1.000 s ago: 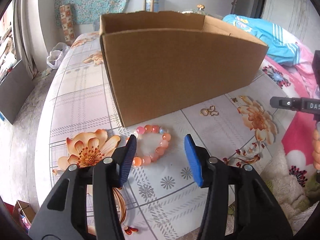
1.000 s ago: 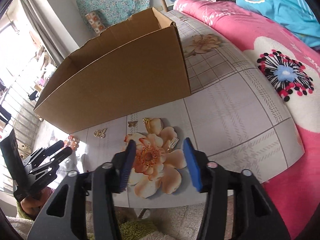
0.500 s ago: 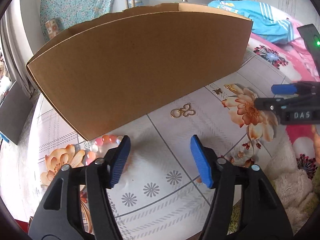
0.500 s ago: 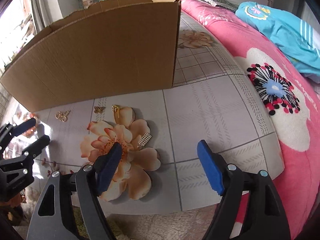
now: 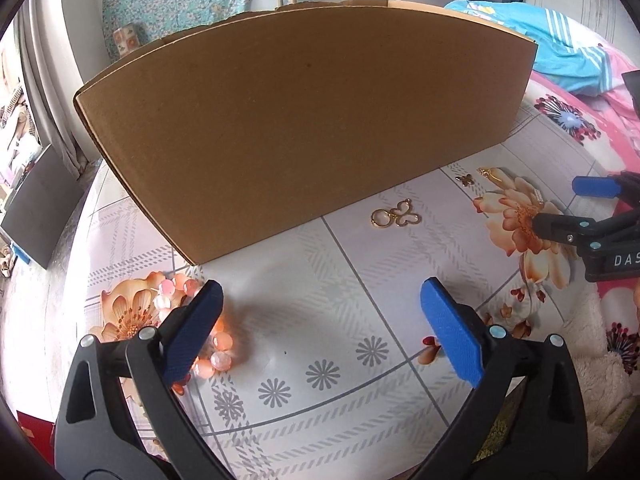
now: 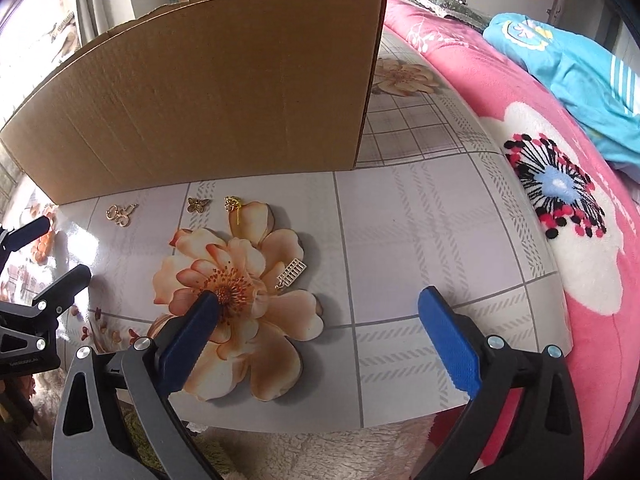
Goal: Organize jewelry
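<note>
- Both claws are spreading, their jaws still opening with nothing between them: the left claw [image 5: 320, 320] hangs over bare worktop [image 5: 360, 400] near its front edge, the right claw [image 6: 320, 312] over the printed flower by the front right corner.
- The bead bracelet [image 5: 208, 344] lies just outside the left claw's left finger, partly hidden by it. Closing from here would likely nudge the beads toward the left edge instead of catching them.
- The small silver charm [image 6: 292, 274] sits ahead of the right claw, between its fingers' lines but beyond the tips. It looks thin and flat, so the pads may slide over it on the glossy surface.
- The gold butterfly earring [image 5: 396, 216], a little butterfly stud [image 6: 198, 204] and a gold pendant [image 6: 234, 204] lie close to the cardboard box [image 5: 300, 120]. Any sweep could push them against or under its wall.
- The two claws are near each other mid-worktop and could collide.
</note>
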### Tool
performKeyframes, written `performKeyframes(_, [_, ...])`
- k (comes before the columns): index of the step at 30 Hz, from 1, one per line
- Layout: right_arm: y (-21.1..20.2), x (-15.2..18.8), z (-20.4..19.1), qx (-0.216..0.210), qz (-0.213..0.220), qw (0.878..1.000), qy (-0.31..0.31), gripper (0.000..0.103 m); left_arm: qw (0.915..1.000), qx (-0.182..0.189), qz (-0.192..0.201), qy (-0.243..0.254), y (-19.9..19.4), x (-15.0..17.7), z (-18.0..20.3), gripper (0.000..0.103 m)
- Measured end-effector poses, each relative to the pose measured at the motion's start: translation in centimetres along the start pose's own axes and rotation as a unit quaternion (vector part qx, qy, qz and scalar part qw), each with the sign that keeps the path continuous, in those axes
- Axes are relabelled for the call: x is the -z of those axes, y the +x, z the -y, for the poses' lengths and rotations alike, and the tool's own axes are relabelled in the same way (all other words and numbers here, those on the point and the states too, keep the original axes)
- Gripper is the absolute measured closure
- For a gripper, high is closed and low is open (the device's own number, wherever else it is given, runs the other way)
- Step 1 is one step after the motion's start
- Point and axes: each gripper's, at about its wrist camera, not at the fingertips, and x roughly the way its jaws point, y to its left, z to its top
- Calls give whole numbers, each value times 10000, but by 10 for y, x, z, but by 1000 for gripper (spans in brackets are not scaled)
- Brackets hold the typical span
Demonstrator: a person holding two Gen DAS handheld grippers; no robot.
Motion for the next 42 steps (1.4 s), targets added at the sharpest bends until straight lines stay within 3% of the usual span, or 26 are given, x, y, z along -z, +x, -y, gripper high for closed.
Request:
performKeyframes(10, [3, -3, 3, 21, 55, 9995, 308, 6, 9986, 44, -319, -417, 4, -6, -8, 7])
performKeyframes(22, [-2, 5, 0, -23, 322, 9994, 135, 6, 9993, 213, -214, -210, 8, -9, -14, 7])
performKeyframes(24, [-2, 6, 1, -91, 340, 9994, 29, 6, 9994, 264, -111, -183, 7, -9, -14, 12])
performKeyframes(26, [-5, 8, 2, -162, 412, 9990, -83, 6, 9996, 283, 66, -26, 4, -11, -9, 31])
performKeyframes(29, [-13, 11, 6, -443, 513, 9977, -18, 7, 9989, 398, 127, 208, 3, -15, 1, 44])
performKeyframes(32, [-16, 10, 12, -739, 581, 9955, 152, 19, 9974, 569, 186, 392, 4, -20, 6, 57])
performKeyframes(36, [-15, 6, 14, -883, 630, 9939, 206, 30, 9960, 603, 206, 627, 7, -24, 18, 70])
performKeyframes(40, [-12, 2, 14, -1001, 658, 9925, 238, 32, 9955, 664, 191, 647, 13, -29, 16, 82])
performKeyframes(42, [-10, 0, 13, -1045, 672, 9919, 249, 32, 9951, 695, 202, 673, 15, -32, 15, 82])
